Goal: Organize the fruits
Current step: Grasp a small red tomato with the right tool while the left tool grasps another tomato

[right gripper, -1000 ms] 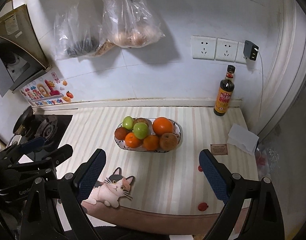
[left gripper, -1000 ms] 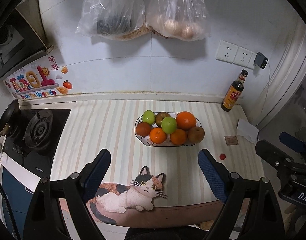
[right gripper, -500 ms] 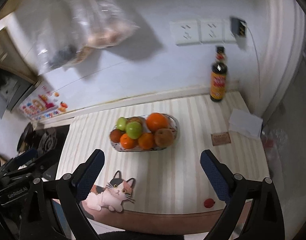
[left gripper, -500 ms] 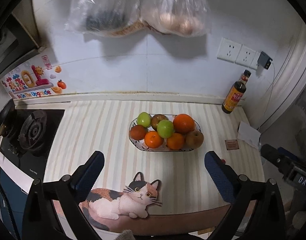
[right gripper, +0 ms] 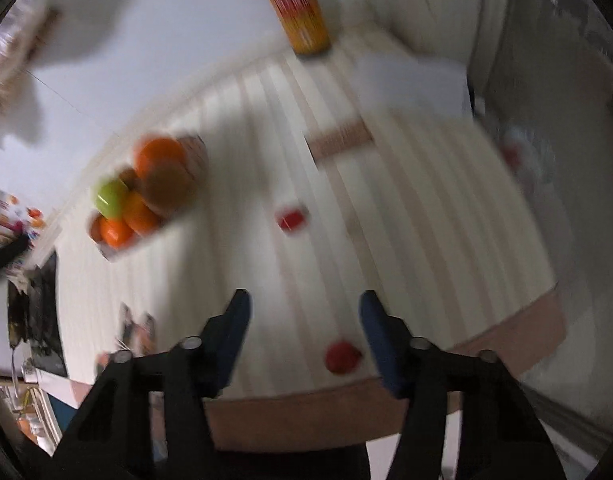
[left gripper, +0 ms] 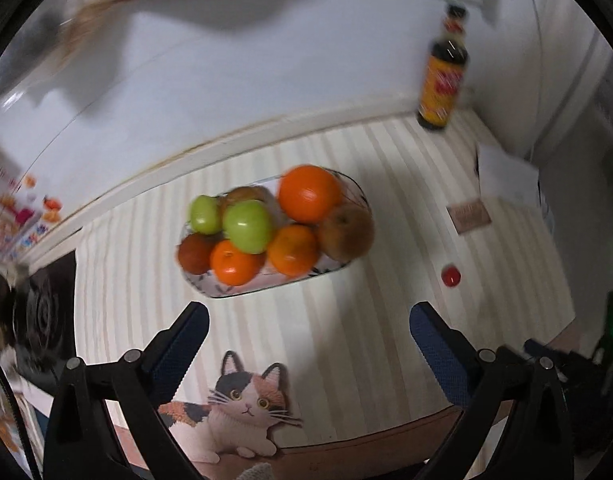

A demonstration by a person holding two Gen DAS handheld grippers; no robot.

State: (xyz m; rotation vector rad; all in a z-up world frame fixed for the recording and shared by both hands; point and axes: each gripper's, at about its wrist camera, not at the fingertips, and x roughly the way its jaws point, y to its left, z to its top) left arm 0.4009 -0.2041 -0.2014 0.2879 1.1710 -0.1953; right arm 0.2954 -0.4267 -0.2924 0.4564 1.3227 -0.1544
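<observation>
Your right gripper (right gripper: pixel 304 310) is hanging over the striped table (right gripper: pixel 406 220) with its jaws standing apart, and a small red fruit (right gripper: pixel 341 357) is lying between them near the front edge. Another red fruit (right gripper: pixel 291 217) is sitting farther ahead, while the fruit bowl (right gripper: pixel 146 196) is blurring at the left.

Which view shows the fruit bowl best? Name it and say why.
The left wrist view: the fruit bowl sits near the middle, all the piled fruit and its rim visible, only slightly blurred. In the right wrist view the bowl lies far left, small, heavily smeared by motion, and its fruits overlap.
</observation>
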